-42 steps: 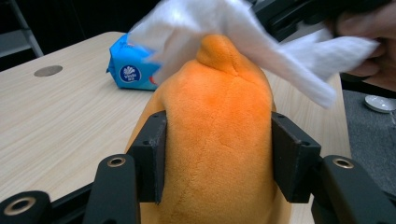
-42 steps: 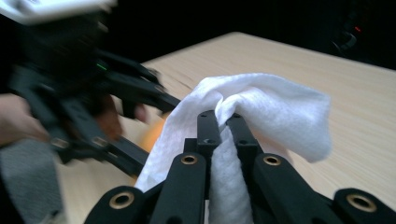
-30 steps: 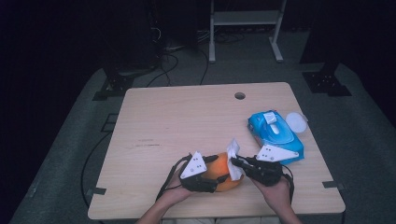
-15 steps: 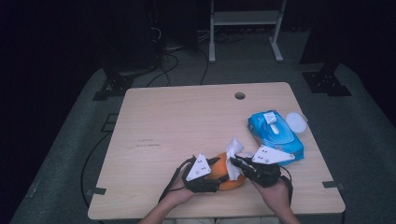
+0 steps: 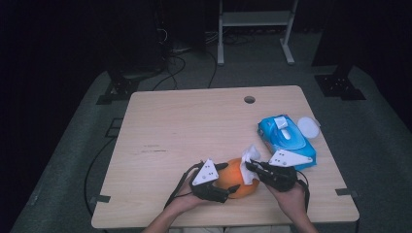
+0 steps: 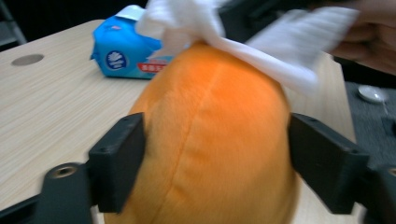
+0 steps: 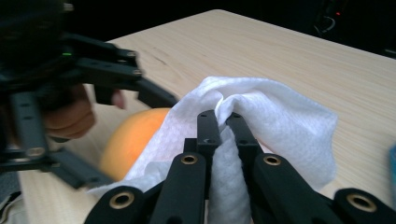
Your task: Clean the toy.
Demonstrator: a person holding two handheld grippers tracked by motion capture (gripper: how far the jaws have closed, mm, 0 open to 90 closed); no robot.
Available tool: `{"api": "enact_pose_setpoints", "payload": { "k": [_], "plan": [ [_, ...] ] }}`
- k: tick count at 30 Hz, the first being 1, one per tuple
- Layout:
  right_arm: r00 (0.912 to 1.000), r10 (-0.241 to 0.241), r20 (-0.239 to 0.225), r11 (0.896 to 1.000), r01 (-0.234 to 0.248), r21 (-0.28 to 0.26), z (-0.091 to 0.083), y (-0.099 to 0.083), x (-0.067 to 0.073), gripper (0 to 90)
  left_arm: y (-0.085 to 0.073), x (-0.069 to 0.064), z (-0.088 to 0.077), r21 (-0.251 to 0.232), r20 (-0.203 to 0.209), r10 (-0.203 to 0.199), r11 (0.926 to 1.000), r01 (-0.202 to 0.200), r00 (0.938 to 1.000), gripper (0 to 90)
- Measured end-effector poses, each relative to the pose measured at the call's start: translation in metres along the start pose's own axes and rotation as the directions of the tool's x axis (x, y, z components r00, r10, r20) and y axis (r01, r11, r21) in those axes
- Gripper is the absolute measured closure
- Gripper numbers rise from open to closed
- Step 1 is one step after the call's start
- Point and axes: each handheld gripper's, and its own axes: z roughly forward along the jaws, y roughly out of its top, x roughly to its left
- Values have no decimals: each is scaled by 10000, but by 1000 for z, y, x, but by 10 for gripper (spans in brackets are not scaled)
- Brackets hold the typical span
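Low in the high view, centre frame, two hand-held grippers work a white wipe over an orange plush toy on the wooden surface.

Left gripper (image 5: 232, 181) straddles the orange plush toy (image 6: 215, 144), and its fingers (image 6: 119, 165), which have just been opening, sit against the toy's sides, steadying it. Right gripper (image 7: 223, 114) has its fingers clenched on a bunched white wipe (image 7: 280, 126), draped over the toy's top. The toy looks soft, light and squashy, with a stitched seam; it is best held across its broad middle, as now. The wipe looks thin and limp, likely damp, easily torn if tugged. At right centre of the high view lies a blue wipes pack (image 5: 286, 138) with its lid open; its label print is too blurred to read.
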Motion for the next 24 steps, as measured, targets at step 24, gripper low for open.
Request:
{"api": "enact_pose_setpoints", "payload": {
  "k": [24],
  "plan": [
    [9981, 548, 295, 9984, -544, -133, -8, -6, -15, 849, -7, 5, 1, 443, -175, -132, 9989, 140, 9998, 326]
  ]
}}
